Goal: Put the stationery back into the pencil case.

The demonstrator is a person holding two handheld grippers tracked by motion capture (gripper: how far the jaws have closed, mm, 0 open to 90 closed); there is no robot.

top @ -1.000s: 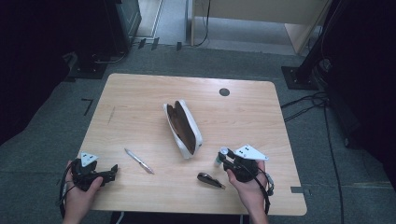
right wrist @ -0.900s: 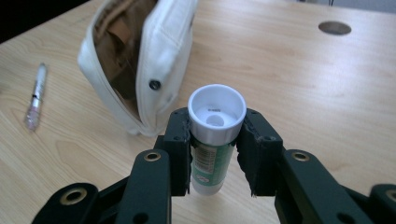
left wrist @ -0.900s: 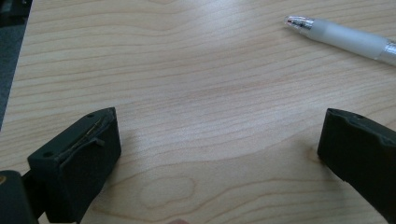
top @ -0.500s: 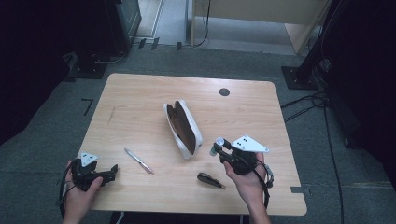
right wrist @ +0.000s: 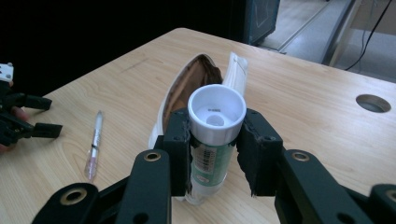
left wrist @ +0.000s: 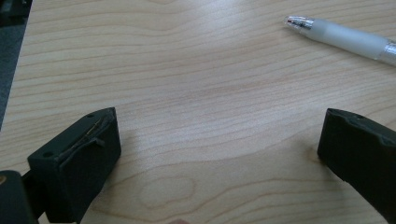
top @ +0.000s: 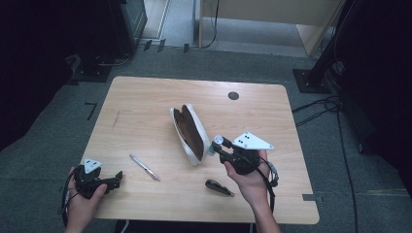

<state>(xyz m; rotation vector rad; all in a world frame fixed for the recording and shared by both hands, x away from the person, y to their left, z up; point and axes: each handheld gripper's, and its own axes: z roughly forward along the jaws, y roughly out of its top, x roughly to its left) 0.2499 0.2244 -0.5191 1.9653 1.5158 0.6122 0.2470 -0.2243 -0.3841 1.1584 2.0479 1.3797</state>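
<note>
While clamped on a white-capped green tube, the right tongs hold it upright just before the open pouch, likely for stowing. Left tongs: apart, empty, resting on the surface; pen ahead.
</note>
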